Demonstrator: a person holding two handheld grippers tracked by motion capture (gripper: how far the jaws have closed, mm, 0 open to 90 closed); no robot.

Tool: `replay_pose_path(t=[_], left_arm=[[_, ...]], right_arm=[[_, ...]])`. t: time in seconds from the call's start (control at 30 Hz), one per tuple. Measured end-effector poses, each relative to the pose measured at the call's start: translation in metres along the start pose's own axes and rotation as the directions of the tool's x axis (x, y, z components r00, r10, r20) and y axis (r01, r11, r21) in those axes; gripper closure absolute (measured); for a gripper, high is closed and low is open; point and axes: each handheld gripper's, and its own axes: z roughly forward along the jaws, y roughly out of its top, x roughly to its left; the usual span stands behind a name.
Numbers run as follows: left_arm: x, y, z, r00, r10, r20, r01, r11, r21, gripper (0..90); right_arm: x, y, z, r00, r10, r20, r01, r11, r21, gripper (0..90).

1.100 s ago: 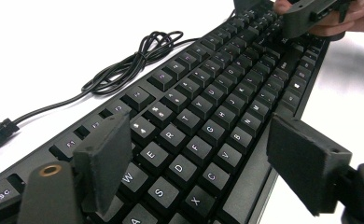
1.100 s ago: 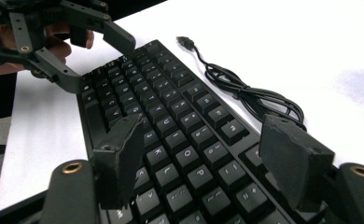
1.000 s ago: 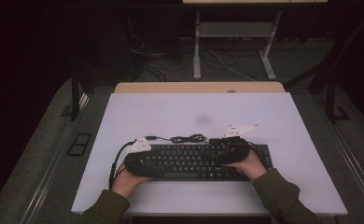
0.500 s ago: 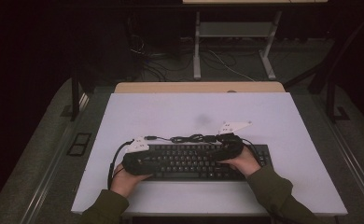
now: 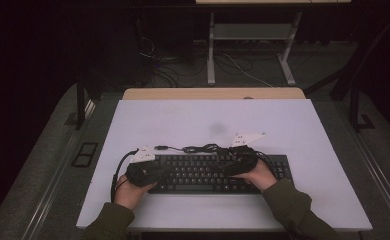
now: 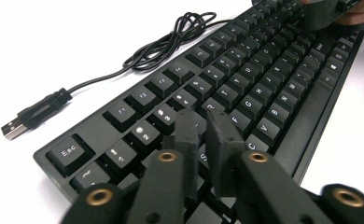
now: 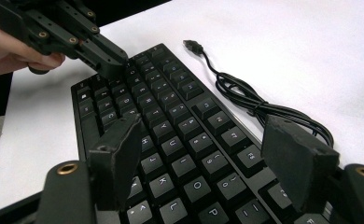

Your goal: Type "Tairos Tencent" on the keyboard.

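Black matte keyboard [image 5: 208,172], flat on white tabletop [image 5: 183,120]; left gripper [image 6: 202,133] jaws nearly closed over keys, right gripper [image 7: 203,154] jaws wide above keys.

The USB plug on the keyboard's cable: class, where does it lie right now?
In the left gripper view the USB plug lies loose on the white table, left of the keyboard's Esc corner, beyond the left gripper.
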Motion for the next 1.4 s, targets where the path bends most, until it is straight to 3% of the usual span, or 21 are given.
replay_pose_path(t=[0.1, 0.53, 1.0, 1.4], left_arm=[[0.0006, -0.0004, -0.0008, 0.9999, 0.01, -0.005, -0.01, 0.9998, 0.016, 88.8], [0.0053, -0.0043, -0.0006, 1.0, -0.004, 0.002, 0.004, 0.9976, 0.07, 88.9], [0.0058, -0.0064, 0.002, 0.9999, -0.001, 0.013, 0.0, 0.9962, 0.088, 89.0], [0.0034, -0.0036, 0.0011, 0.9998, -0.001, 0.018, -0.001, 0.9972, 0.075, 88.9]], right_arm=[[0.0, -0.0001, 0.0002, 1.0, -0.002, 0.002, 0.002, 1.0, 0.001, 28.4], [-0.0005, -0.0003, 0.0, 1.0, -0.004, 0.006, 0.004, 1.0, 0.0, 28.4], [-0.0006, -0.0014, 0.0008, 0.9999, -0.004, 0.01, 0.004, 1.0, 0.004, 28.4], [-0.0008, -0.0012, 0.0007, 0.9999, -0.003, 0.01, 0.003, 1.0, 0.003, 28.4]])
